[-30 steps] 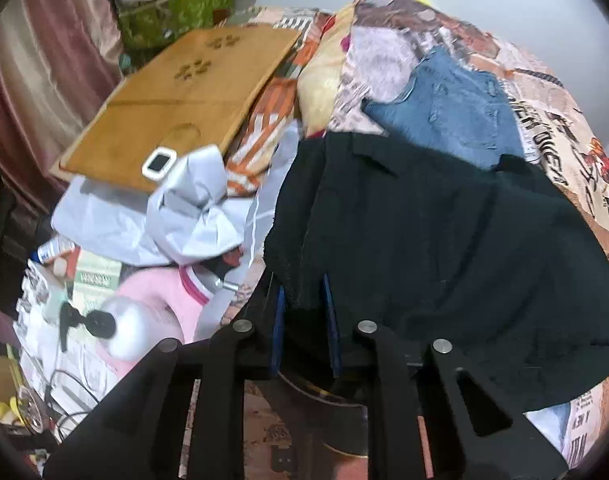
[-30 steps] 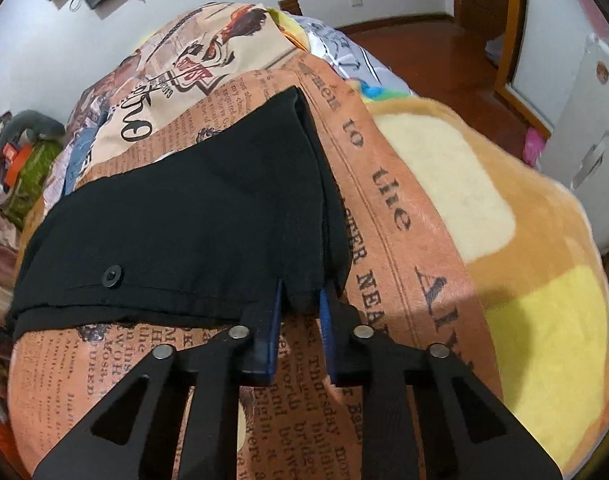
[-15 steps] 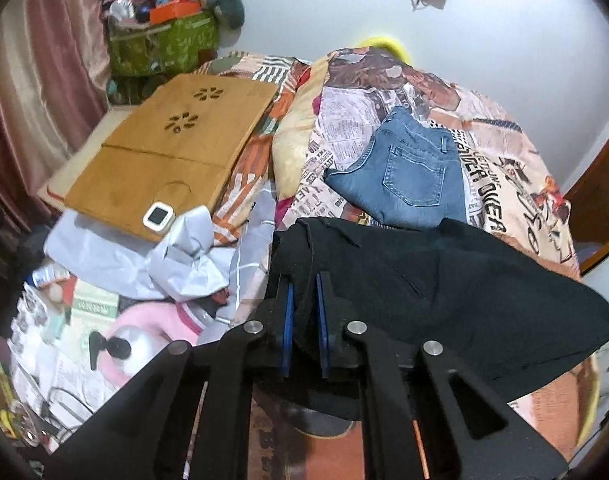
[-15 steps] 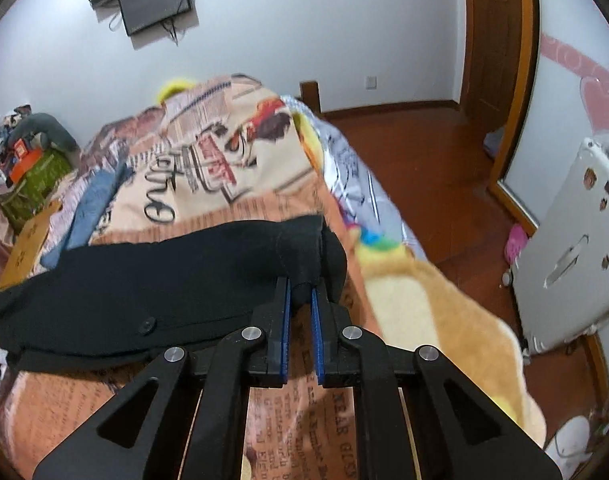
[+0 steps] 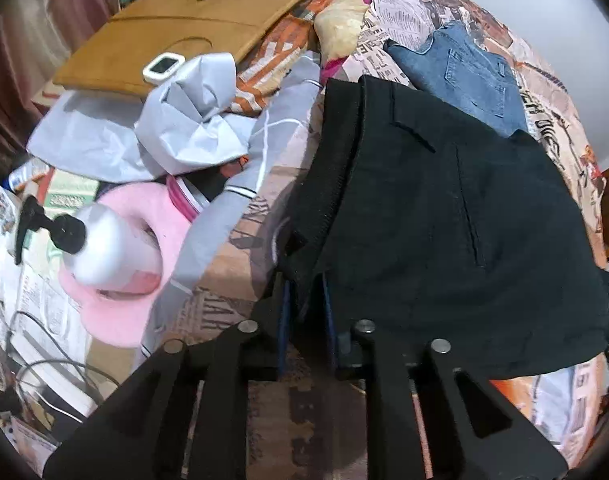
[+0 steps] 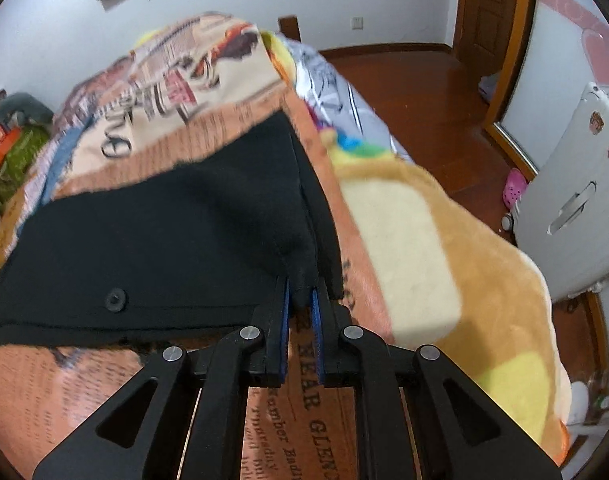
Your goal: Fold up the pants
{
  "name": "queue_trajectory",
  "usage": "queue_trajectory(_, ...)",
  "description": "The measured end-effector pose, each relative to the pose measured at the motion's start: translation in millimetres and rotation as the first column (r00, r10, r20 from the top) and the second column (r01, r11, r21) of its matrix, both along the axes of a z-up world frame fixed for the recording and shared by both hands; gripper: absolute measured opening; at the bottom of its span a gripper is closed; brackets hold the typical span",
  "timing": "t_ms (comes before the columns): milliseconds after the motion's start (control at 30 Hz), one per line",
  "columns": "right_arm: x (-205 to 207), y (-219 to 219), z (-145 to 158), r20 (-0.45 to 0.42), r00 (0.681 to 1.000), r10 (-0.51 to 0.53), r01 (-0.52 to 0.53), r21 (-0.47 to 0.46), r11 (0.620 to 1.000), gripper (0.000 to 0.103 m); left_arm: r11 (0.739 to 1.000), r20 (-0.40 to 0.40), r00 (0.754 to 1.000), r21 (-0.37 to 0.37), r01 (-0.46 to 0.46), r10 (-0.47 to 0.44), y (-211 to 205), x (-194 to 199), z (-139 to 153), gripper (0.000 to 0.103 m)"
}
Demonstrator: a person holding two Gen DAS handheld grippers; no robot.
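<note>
The black pants (image 5: 444, 216) lie folded across the newspaper-print bedspread (image 5: 404, 12). My left gripper (image 5: 306, 284) is shut on the pants' near left corner at the waistband. In the right wrist view the black pants (image 6: 164, 232) spread to the left, with a button (image 6: 115, 300) near the front edge. My right gripper (image 6: 301, 292) is shut on the pants' near right corner. Both held corners sit low over the bedspread (image 6: 304, 420).
Folded blue jeans (image 5: 464, 72) lie behind the black pants. A wooden lap board (image 5: 184, 28), grey crumpled cloth (image 5: 184, 120), a pink cushion (image 5: 144, 248) and a white pump bottle (image 5: 100, 244) crowd the left. A toast-shaped plush blanket (image 6: 444, 260), wooden floor and white cabinet (image 6: 576, 200) are right.
Both grippers, which had lifted the pants' corners up half a second ago, have come down and forward. The pants now lie spread flatter on the bedspread, still held.
</note>
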State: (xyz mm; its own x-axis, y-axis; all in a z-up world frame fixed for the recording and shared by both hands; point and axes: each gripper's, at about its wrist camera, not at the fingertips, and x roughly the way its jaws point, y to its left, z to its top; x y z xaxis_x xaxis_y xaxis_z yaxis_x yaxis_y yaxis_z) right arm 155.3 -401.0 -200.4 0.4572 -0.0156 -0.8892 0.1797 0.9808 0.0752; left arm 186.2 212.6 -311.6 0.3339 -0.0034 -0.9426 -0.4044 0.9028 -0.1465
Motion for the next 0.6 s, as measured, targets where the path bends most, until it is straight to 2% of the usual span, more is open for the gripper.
queue_trajectory(67,-1,2,4,-0.005,1.0,0.007,-0.007,-0.026,1.0,0.013,0.997,0.001,1.0,0.07,0.024,-0.024,-5,0,8,0.028)
queue_trajectory(100,-2,3,8,-0.004,1.0,0.009,-0.009,-0.044,0.999,0.013,0.992,-0.001,0.999,0.122,0.036,-0.037,-9,0,15,0.036)
queue_trajectory(200,-6,12,30,0.021,0.999,0.035,-0.033,-0.097,0.995,0.022,0.967,0.013,0.999,0.249,0.047,-0.052,-15,0,35,0.046)
queue_trajectory(333,-8,31,63,0.097,0.989,0.111,-0.101,-0.102,0.99,0.029,0.957,0.09,0.989,0.276,0.087,-0.116,-30,2,70,0.054)
queue_trajectory(400,-7,47,75,0.135,0.977,0.165,-0.152,-0.096,0.984,0.033,0.948,0.137,0.975,0.292,0.128,-0.173,-48,3,87,0.065)
queue_trajectory(467,-5,72,85,0.168,0.955,0.244,-0.233,-0.084,0.969,0.039,0.938,0.178,0.954,0.295,0.183,-0.243,-72,5,101,0.071)
queue_trajectory(600,-3,131,93,0.195,0.887,0.419,-0.416,-0.059,0.907,0.039,0.909,0.187,0.91,0.271,0.315,-0.371,-117,14,106,0.074)
